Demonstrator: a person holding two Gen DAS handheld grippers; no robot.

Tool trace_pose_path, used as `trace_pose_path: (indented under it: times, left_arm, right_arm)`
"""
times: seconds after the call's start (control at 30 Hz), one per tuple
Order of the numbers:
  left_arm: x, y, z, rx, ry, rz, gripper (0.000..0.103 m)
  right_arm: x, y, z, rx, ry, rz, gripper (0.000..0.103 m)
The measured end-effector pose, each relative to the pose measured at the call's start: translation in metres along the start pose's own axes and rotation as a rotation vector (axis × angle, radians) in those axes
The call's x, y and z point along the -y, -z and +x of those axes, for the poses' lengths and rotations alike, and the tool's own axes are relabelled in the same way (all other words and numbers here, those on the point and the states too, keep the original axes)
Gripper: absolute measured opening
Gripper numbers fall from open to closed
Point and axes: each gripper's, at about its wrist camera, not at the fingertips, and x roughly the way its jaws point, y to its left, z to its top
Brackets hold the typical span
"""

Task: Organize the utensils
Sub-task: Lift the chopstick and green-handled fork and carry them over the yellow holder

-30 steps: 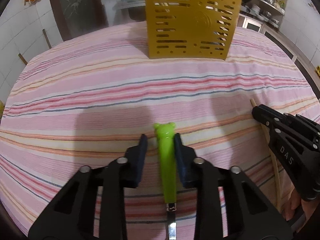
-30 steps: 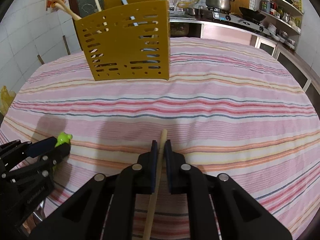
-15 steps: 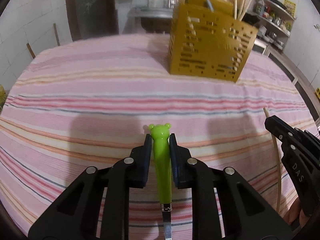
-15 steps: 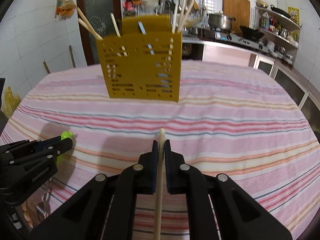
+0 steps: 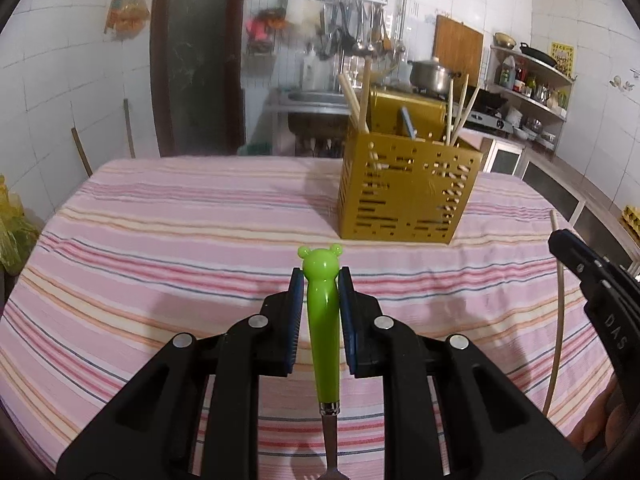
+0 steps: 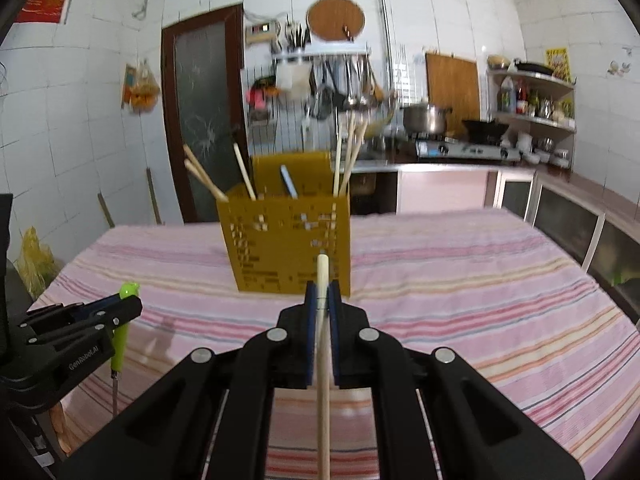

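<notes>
My left gripper (image 5: pixel 320 284) is shut on a green bear-headed utensil (image 5: pixel 323 320), handle pointing forward, metal end toward me, held above the table. It also shows in the right wrist view (image 6: pixel 122 328). My right gripper (image 6: pixel 322 292) is shut on a wooden chopstick (image 6: pixel 323 352), which also shows at the right edge of the left wrist view (image 5: pixel 558 304). A yellow perforated utensil holder (image 5: pixel 404 196) (image 6: pixel 286 240) stands upright ahead on the table, with several chopsticks and a blue-handled piece in it.
The table wears a pink striped cloth (image 5: pixel 180 248). Beyond it are a door (image 6: pixel 204 112), a rack of hanging utensils (image 6: pixel 340 88), a stove with a pot (image 6: pixel 424 118) and shelves (image 6: pixel 532 96). A yellow bag (image 6: pixel 34 260) sits by the table's left edge.
Both grippers have lifted and tilted up with their utensils. The left gripper closed on the green utensil. The holder now looks farther off and the kitchen wall has come into view.
</notes>
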Motion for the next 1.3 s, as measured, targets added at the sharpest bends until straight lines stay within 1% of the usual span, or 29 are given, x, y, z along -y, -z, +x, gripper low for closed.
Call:
trace_pose_path:
  times: [0.17,0.3,0.47,0.73,1.07,1.23,1.3]
  left_arm:
    - [-0.004,-0.004,-0.013,0.039,0.013,-0.021,0.017]
    - [-0.005,-0.007,-0.024,0.083,0.021,-0.019,0.016]
    - [-0.004,-0.009,-0.031,0.112,0.031,-0.013,0.016]
    - [0.001,-0.009,-0.045,0.160,0.047,0.001,0.016]
    - [0.000,-0.011,-0.055,0.181,0.061,-0.004,0.016]
    - [0.005,-0.016,-0.055,0.170,0.067,0.008,0.016]
    - [0.005,-0.020,-0.053,0.162,0.067,0.017,0.016]
  right_arm:
    - [0.001,-0.002,-0.009,0.053,-0.007,0.012,0.006]
    - [0.002,-0.005,-0.017,0.095,-0.011,0.023,0.006]
    - [0.001,-0.009,-0.028,0.157,-0.019,0.028,0.006]
    - [0.002,-0.017,-0.035,0.211,-0.020,0.024,0.006]
    - [0.005,-0.021,-0.040,0.228,-0.013,0.029,0.006]
    - [0.000,-0.027,-0.034,0.201,-0.001,0.021,0.006]
    - [0.002,-0.030,-0.031,0.181,-0.009,0.022,0.006]
